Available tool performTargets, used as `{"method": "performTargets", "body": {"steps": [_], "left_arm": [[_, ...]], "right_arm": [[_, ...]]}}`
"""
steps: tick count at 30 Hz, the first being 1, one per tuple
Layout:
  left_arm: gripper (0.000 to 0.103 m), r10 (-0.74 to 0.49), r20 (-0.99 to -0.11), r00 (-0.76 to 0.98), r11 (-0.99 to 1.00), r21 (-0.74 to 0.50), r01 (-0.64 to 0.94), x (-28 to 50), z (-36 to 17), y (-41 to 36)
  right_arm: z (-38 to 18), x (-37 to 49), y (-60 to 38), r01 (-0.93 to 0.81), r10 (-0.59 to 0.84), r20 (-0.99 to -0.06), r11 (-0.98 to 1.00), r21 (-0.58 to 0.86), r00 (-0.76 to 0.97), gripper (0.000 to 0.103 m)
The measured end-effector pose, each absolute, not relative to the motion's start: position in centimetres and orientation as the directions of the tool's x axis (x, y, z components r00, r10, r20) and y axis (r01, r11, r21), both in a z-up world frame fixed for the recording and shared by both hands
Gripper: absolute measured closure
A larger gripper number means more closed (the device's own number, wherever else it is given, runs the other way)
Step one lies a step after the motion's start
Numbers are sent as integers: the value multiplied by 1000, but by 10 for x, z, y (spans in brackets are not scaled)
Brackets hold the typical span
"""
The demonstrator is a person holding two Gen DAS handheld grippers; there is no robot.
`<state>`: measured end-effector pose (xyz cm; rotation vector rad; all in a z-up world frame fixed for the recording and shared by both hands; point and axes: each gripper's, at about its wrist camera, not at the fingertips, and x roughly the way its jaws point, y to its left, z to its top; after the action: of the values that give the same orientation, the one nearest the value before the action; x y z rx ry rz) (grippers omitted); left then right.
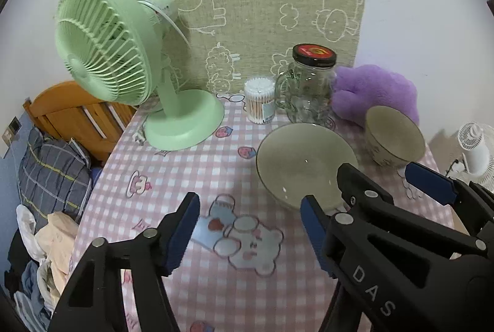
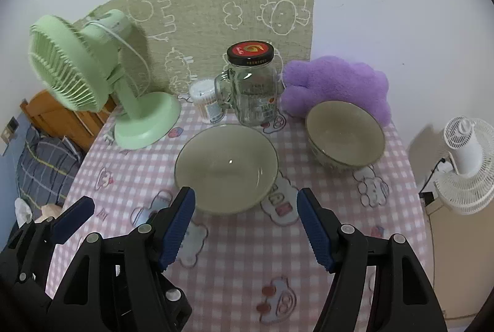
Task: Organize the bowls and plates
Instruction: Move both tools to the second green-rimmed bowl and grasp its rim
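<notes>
Left wrist view: my left gripper [image 1: 250, 231] hangs with fingers apart, nothing between them, over the checked bench [image 1: 173, 171]; the wide bowl [image 1: 302, 162] sits just ahead, the smaller bowl [image 1: 393, 136] to its right. Right wrist view: my right gripper [image 2: 247, 227] is spread and empty too, the wide bowl [image 2: 227, 167] straight ahead, the smaller bowl [image 2: 344, 137] apart by the purple cushion [image 2: 336, 85].

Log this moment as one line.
left hand-held gripper: open, empty | right hand-held gripper: open, empty | wide bowl, small bowl: apart on table
</notes>
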<state>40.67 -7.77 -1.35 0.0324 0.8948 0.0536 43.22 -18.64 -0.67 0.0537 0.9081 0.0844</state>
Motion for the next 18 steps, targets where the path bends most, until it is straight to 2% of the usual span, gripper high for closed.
{"method": "performTargets", "body": {"steps": [16, 18], "left_arm": [[46, 42, -809, 587, 999, 43, -11, 484, -59, -77], [47, 42, -813, 581, 999, 43, -11, 487, -65, -78]], "right_arm": [[-59, 513, -199, 9, 68, -816, 996, 90, 574, 31], [-65, 517, -200, 7, 71, -820, 996, 92, 569, 35]]}}
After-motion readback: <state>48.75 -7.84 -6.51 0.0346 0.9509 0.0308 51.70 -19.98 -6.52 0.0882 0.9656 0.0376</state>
